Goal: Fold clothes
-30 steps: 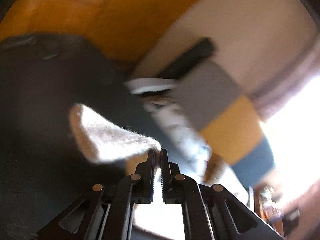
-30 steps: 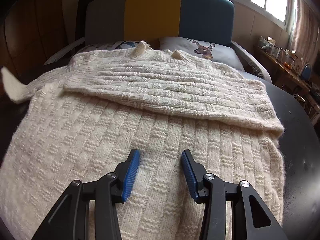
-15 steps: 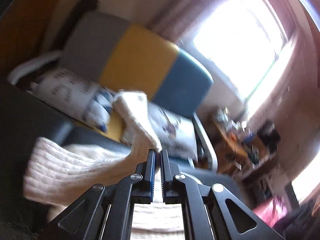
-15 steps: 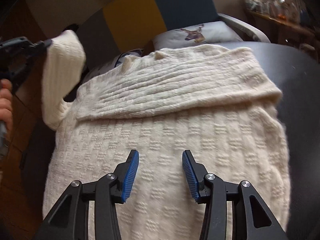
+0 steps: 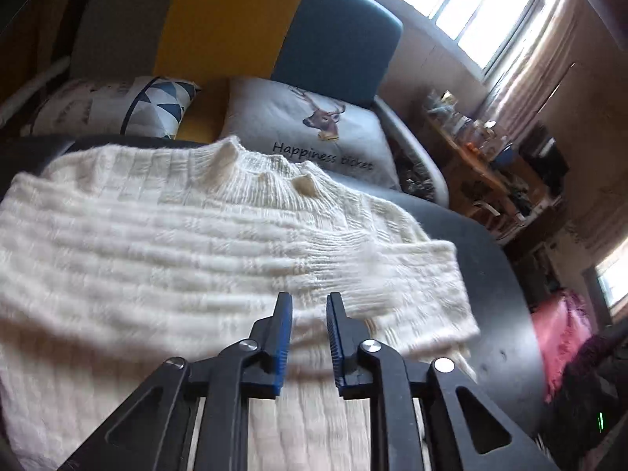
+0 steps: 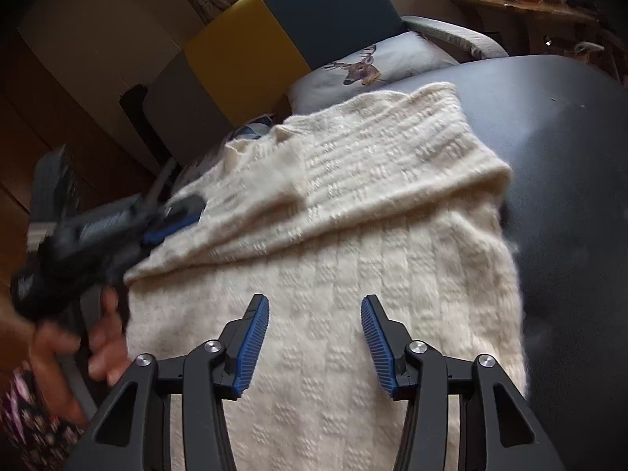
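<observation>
**Sleeves laid over, body fold is up next**

Right under both cameras, the cream chunky-knit sweater (image 6: 353,294) lies flat on the dark round table (image 6: 569,149), collar pointing away toward the sofa. The right gripper (image 6: 315,314) hovers over the lower body panel with its blue pads spread wide, holding nothing. The left gripper (image 5: 308,308) sits just above the sleeve (image 5: 196,243) folded across the chest, jaws parted a little and empty too, as far as I can tell. My take: before folding the hem up, pinch both bottom corners evenly, because thick knit like this sags and drags the sleeves out of place if you lift one side first. Further back there's a deer-print cushion (image 5: 314,121) against the grey, yellow and teal sofa back (image 5: 235,23).
</observation>
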